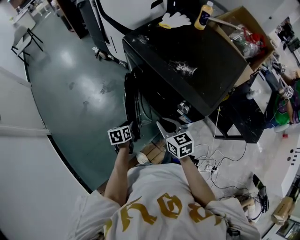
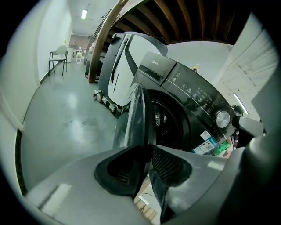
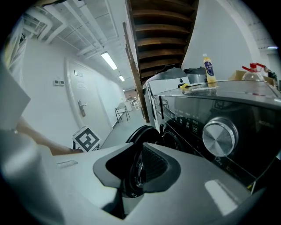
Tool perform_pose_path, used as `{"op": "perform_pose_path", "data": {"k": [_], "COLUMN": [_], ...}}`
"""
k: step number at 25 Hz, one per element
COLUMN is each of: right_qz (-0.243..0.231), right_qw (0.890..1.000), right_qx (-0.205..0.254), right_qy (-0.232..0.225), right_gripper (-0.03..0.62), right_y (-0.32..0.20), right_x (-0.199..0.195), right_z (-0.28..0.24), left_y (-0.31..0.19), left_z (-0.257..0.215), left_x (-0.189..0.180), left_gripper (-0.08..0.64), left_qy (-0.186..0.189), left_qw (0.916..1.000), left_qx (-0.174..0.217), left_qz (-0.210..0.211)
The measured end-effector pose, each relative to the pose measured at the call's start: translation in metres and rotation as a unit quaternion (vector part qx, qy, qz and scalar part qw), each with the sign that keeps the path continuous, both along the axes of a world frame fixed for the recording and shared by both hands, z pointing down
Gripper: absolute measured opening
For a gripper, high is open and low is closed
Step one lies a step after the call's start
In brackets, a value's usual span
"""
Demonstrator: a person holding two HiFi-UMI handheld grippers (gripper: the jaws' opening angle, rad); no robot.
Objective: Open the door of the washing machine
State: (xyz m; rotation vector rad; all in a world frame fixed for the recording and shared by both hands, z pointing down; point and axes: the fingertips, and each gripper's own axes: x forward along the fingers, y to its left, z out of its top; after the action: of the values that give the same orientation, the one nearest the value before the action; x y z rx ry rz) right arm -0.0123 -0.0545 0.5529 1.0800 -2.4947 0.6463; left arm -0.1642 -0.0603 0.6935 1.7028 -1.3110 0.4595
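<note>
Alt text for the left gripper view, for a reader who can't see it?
The left gripper is shut on the edge of the open door, seen edge-on, of a black washing machine. Behind the door are the dark drum opening and the control panel with a silver knob; grey floor stretches away at left.

Floor (image 1: 70, 79): I see glossy dark green, with pale glare and a few scuffs; to the right it turns into a lighter, stone-patterned patch.
Washing machine (image 1: 187, 70): it stands on the floor where the two surfaces meet, its door (image 1: 132, 101) swung out over the green part.
White appliance (image 1: 126, 14): I find it just beside the machine, farther back.
Chair (image 1: 23, 40): well apart, at the far left.
Power strip (image 1: 208, 165): on the pale patch, among loose cables (image 1: 229, 157).
Cardboard (image 1: 152, 152): flat pieces lie near the machine's foot.
</note>
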Motion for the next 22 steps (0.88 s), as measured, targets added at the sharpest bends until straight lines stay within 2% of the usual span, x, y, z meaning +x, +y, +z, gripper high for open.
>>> {"op": "perform_pose_path", "data": {"k": [14, 22], "right_qz": [-0.013, -0.042], "right_qw": [1.000, 0.999], "right_qx": [-0.002, -0.003], "right_qy": [0.010, 0.024], "right_gripper": [0.081, 0.081], "right_y": [-0.001, 0.002], "right_x": [-0.011, -0.038], "right_z": [0.003, 0.008], "left_y": [0.004, 0.003], "left_z": [0.001, 0.000], "left_x": [-0.049, -0.076], "left_gripper": [0.137, 0.138], "left_qy": [-0.043, -0.066], "left_qw": [0.9989, 0.9976], "left_qx": [0.005, 0.013], "left_qz": [-0.016, -0.020]}}
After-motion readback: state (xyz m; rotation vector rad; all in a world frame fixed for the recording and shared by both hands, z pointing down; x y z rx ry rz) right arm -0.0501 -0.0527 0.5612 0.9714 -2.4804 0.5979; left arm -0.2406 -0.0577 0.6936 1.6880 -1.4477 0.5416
